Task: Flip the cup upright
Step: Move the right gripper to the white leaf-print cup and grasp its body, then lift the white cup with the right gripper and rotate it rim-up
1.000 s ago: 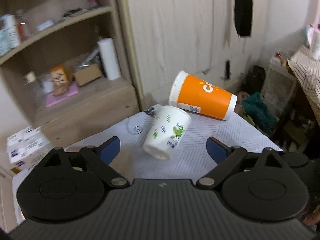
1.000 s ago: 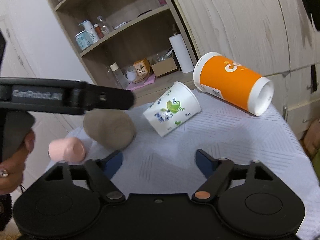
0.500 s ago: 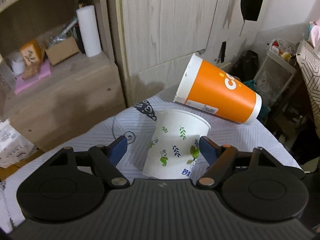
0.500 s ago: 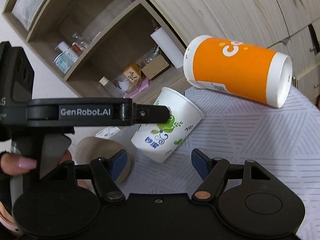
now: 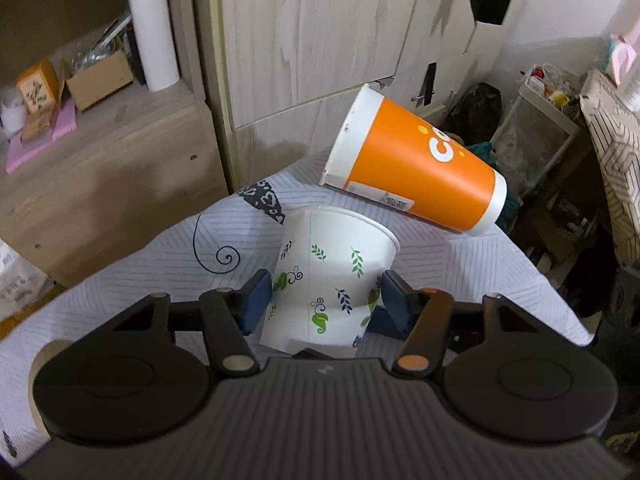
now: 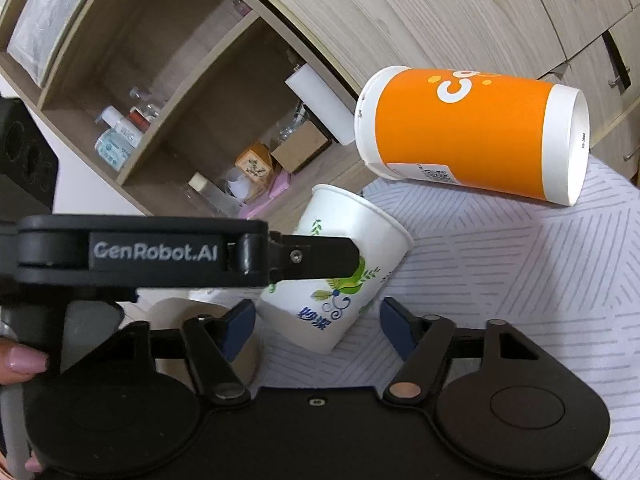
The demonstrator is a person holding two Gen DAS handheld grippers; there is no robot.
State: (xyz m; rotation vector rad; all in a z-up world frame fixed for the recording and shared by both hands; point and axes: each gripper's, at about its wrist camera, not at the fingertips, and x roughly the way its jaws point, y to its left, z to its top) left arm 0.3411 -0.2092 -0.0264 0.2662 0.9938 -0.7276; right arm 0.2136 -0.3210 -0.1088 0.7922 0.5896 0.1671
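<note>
A white paper cup with green leaf print (image 5: 328, 276) lies tilted on the cloth-covered table (image 5: 460, 264). My left gripper (image 5: 325, 300) is shut on it, one blue pad on each side of its wall. The same cup (image 6: 340, 280) shows in the right wrist view with the left gripper's arm across it. A big orange cup (image 5: 420, 168) lies on its side behind it; it also shows in the right wrist view (image 6: 472, 136). My right gripper (image 6: 316, 324) is open and empty, just in front of the white cup.
A tan round object (image 6: 176, 312) lies at the table's left. A wooden shelf unit (image 5: 100, 128) with a paper roll (image 5: 154, 40), boxes and bottles stands behind. Cupboard doors (image 5: 320, 32) are at the back, clutter (image 5: 540, 128) at the right past the table edge.
My left gripper moved forward around the white cup and closed on it. The cup's rim has come up. The right gripper moved closer to the cups.
</note>
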